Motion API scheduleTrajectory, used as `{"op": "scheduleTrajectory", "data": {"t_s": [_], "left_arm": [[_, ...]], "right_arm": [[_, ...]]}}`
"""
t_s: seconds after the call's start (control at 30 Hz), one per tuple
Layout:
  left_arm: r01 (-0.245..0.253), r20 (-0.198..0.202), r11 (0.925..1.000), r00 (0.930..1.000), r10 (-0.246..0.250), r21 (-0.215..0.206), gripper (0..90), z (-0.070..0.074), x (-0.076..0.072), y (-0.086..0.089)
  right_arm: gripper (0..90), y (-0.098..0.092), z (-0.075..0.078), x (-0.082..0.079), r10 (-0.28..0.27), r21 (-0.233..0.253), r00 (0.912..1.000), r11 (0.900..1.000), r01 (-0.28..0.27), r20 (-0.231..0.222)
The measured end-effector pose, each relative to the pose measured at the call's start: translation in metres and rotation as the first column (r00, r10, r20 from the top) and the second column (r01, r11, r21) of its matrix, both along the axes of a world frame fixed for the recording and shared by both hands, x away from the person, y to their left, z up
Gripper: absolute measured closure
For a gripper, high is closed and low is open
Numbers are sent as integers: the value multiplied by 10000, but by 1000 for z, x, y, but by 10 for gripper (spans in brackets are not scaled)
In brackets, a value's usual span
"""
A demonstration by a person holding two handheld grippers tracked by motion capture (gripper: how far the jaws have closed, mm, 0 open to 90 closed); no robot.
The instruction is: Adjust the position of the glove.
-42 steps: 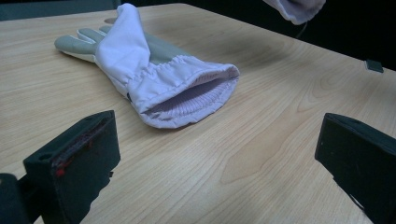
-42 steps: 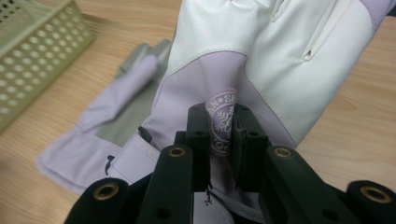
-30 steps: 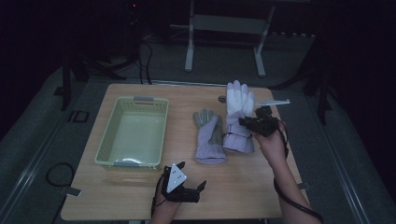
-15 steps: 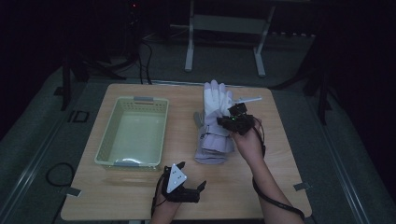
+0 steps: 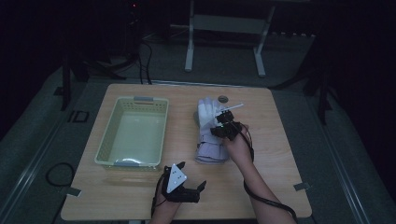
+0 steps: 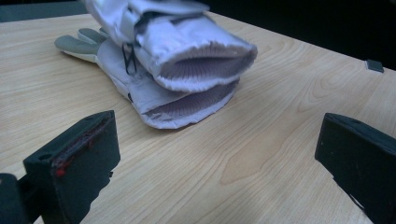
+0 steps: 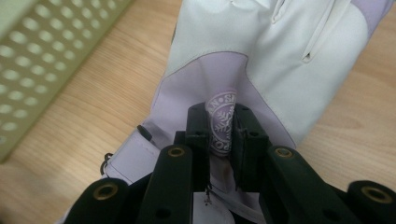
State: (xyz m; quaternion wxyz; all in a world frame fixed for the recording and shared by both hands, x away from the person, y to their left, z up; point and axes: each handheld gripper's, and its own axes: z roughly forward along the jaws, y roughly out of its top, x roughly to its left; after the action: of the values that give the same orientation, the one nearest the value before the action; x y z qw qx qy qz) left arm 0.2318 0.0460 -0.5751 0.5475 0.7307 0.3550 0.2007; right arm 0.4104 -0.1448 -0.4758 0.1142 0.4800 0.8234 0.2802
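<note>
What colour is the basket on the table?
The basket is pale green, with perforated walls; the high view shows it best.

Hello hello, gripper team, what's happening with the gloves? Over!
Right tongs shut, pinching the top glove. Left tongs open, resting near the table edge. Top glove lies on the other glove. Basket sits left; nothing blocking.

two pale lilac gloves [image 5: 211,135] stacked one on the other, one green perforated basket [image 5: 133,133], one wooden table [image 5: 275,140], two black grippers, left gripper [image 5: 183,185] and right gripper [image 5: 225,129], one small dark round thing [image 5: 223,99] near the table's far edge
</note>
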Motion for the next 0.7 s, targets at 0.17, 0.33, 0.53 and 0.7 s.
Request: {"op": "scheduleTrajectory", "data": {"t_s": [0.17,0.33,0.53,0.7], "left_arm": [[-4,-8,10000,10000,4,16,2,0,0,0],[-2,-21,10000,10000,2,7,2,0,0,0],[0,-25,10000,10000,0,23,2,0,0,0],[74,-260,10000,9996,-74,4,2,0,3,0]], "right_arm": [[775,-2,-14,4,-231,94,9994,9997,234,-256],[768,0,-22,7,-188,51,9993,9998,190,-323],[712,1,-25,10,-147,163,9991,9997,154,-388],[525,-3,-20,7,166,136,9998,9998,-167,89]]}}
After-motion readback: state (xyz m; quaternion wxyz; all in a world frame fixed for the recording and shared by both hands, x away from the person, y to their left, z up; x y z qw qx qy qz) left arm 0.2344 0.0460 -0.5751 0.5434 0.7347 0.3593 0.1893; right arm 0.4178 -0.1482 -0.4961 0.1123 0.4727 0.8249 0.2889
